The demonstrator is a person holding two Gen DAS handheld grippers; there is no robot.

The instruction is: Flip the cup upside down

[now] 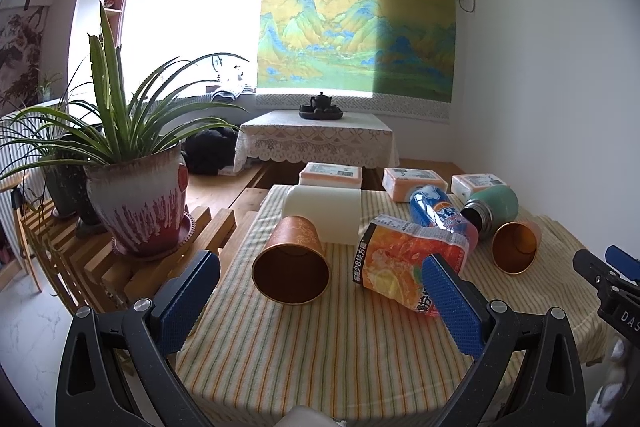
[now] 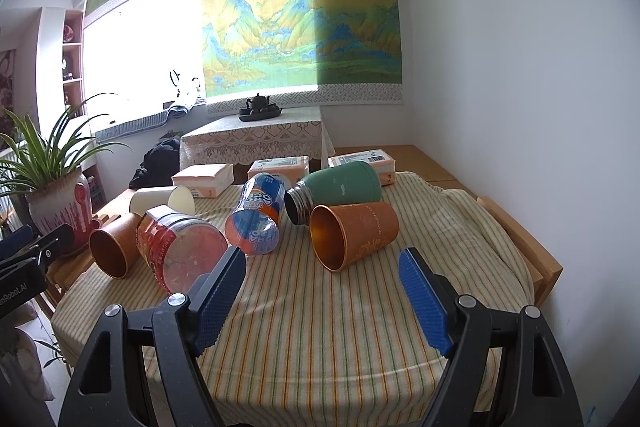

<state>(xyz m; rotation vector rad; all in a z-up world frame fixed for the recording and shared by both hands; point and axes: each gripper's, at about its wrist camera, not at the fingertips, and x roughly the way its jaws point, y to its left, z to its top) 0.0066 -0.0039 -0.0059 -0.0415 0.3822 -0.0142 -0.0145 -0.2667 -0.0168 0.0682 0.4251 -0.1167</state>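
Observation:
Two orange cups lie on their sides on the striped tablecloth, mouths toward me. One orange cup [image 1: 291, 261] [image 2: 114, 247] rests ahead of my left gripper [image 1: 320, 273], which is open and empty just short of it. The other orange cup [image 2: 352, 233] [image 1: 515, 246] lies ahead of my right gripper [image 2: 323, 273], also open and empty, a little short of its mouth. A white cup [image 1: 322, 211] [image 2: 162, 202] lies on its side behind the left orange cup. My right gripper shows at the right edge of the left wrist view, my left gripper at the left edge of the right wrist view.
An orange snack bag [image 1: 408, 263] [image 2: 182, 249], a blue bottle [image 1: 440, 213] [image 2: 258, 219] and a green flask [image 1: 492, 207] [image 2: 340, 189] lie between the cups. Tissue packs [image 1: 331, 174] line the far edge. A potted plant [image 1: 136, 195] stands left on a wooden rack.

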